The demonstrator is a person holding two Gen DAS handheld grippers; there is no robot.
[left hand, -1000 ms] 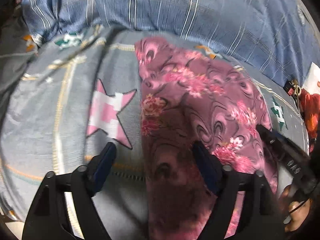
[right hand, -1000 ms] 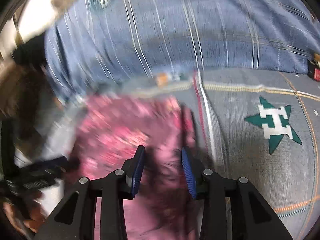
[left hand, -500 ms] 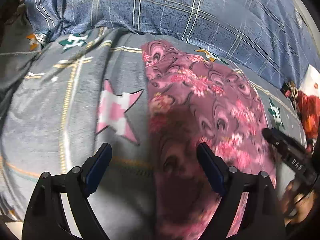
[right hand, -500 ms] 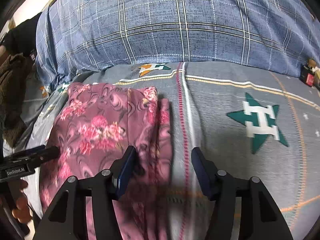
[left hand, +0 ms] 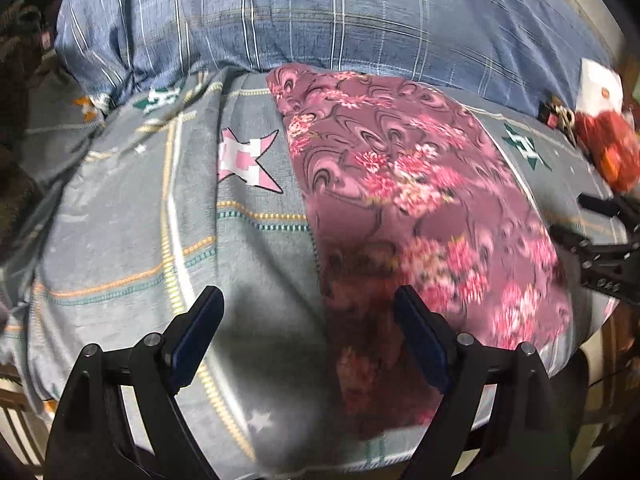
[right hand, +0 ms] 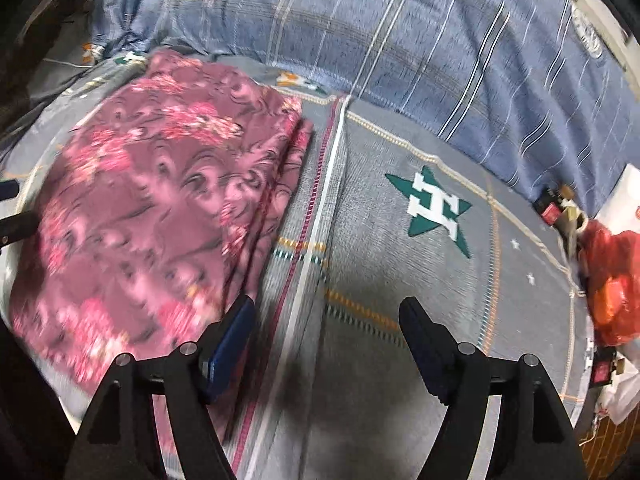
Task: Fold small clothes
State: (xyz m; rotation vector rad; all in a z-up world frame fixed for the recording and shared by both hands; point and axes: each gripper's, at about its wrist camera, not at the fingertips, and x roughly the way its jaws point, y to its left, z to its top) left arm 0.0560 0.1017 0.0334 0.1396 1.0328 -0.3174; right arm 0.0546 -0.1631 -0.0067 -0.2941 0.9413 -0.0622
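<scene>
On the bed's grey star-print sheet [left hand: 120, 240] lies the pink floral garment [left hand: 400, 184], folded into a layered rectangle. Left hand-held gripper [left hand: 308, 332] hangs released; right hand-held gripper [right hand: 328, 332], jaws just opening, holds nothing. Folding looks nearly complete.

The folded mauve floral garment [left hand: 408, 200] lay flat on the grey star-patterned bedsheet [left hand: 248, 248], layered edges stacked, stretching from 12 toward 5 o'clock.

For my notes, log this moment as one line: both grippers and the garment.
left gripper: open, empty | right gripper: jaws just opened, nothing between them | floral garment: folded, flat on bedsheet
</scene>
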